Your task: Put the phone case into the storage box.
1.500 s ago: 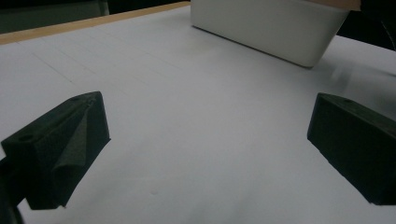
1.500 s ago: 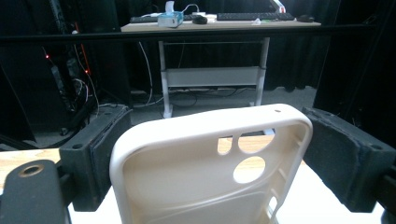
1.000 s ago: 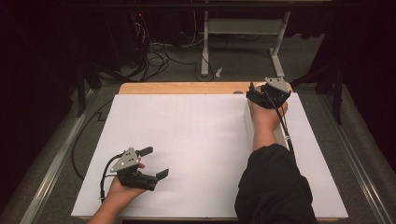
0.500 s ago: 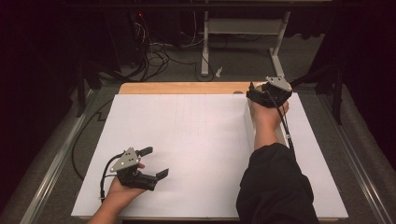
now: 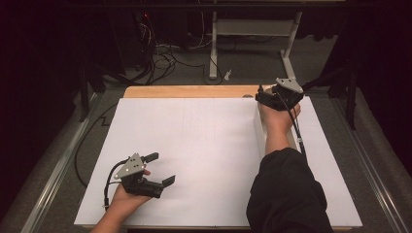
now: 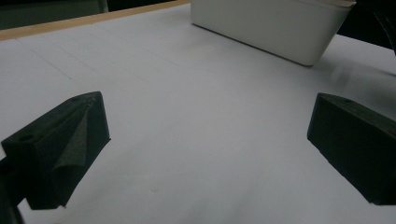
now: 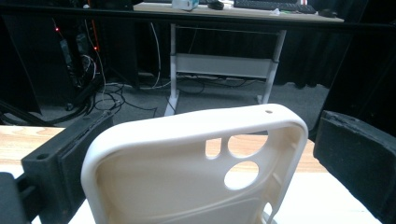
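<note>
The left hand-held gripper [image 5: 158,169] is hovering low over the near left part of the white surface [image 5: 194,145], its two black jaws standing wide apart with nothing between them; in the left gripper view the same left hand-held gripper [image 6: 205,144] is looking across bare white surface toward a white box [image 6: 275,25] sitting farther off, well apart from the jaws. The right hand-held gripper [image 5: 266,92] is reaching to the far right part of the surface, close to the wooden strip [image 5: 189,91] along the far edge, with the person's dark sleeve [image 5: 286,194] stretching up from the bottom of the high view. In the right gripper view, a cream phone case [image 7: 196,163] is standing between the jaws of the right hand-held gripper [image 7: 205,154], its inner side facing the camera and its camera cut-outs showing near the top. The left jaw is lying against the case's edge, while the right jaw is sitting just beside the other edge; whether it is touching cannot be told. Beyond the surface, a metal-framed desk [image 7: 224,60] and tangled cables [image 5: 165,53] are showing on the grey floor [image 5: 252,58].
</note>
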A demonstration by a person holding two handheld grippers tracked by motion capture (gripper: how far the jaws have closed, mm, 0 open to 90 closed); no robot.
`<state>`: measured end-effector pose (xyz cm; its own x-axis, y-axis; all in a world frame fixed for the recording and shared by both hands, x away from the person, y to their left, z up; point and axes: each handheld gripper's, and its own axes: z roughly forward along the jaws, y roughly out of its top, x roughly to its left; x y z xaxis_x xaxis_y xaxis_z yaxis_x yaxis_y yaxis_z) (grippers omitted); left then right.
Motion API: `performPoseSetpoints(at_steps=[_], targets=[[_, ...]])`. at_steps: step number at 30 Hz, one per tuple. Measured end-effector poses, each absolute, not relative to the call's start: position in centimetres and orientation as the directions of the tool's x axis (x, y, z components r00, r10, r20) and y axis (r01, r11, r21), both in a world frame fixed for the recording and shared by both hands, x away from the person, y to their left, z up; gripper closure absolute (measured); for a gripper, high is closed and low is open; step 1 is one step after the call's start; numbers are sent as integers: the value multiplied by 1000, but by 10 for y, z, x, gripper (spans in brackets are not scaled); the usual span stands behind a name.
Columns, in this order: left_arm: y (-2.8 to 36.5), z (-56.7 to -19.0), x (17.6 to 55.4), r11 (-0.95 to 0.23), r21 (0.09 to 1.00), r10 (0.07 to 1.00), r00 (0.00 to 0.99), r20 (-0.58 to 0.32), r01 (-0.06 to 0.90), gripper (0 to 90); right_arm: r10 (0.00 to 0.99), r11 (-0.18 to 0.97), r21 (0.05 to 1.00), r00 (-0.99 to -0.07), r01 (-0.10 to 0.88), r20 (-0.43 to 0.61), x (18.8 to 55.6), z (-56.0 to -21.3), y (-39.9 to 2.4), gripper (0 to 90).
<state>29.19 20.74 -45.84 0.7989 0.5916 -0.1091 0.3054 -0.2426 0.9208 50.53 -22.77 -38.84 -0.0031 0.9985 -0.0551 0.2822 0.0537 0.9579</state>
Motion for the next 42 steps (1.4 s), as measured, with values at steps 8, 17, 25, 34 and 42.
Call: performPoseSetpoints(at_steps=[8, 17, 25, 34, 42], targets=[[207, -459, 292, -245, 920, 588, 801, -109, 305, 6, 998, 61, 958, -8, 281, -61, 506, -387, -227, 1], [207, -459, 292, -246, 919, 586, 802, -112, 308, 6, 998, 67, 959, -23, 277, -63, 509, -385, -225, 0], [207, -459, 292, -248, 919, 584, 804, -110, 306, 6, 998, 70, 954, -30, 290, -64, 508, -386, -223, 0], [205, -459, 292, -250, 919, 581, 807, -110, 305, 6, 997, 76, 952, -42, 296, -66, 503, -380, -224, 0], [205, -459, 292, -250, 919, 580, 807, -111, 306, 7, 996, 79, 951, -56, 299, -65, 494, -375, -224, 0]])
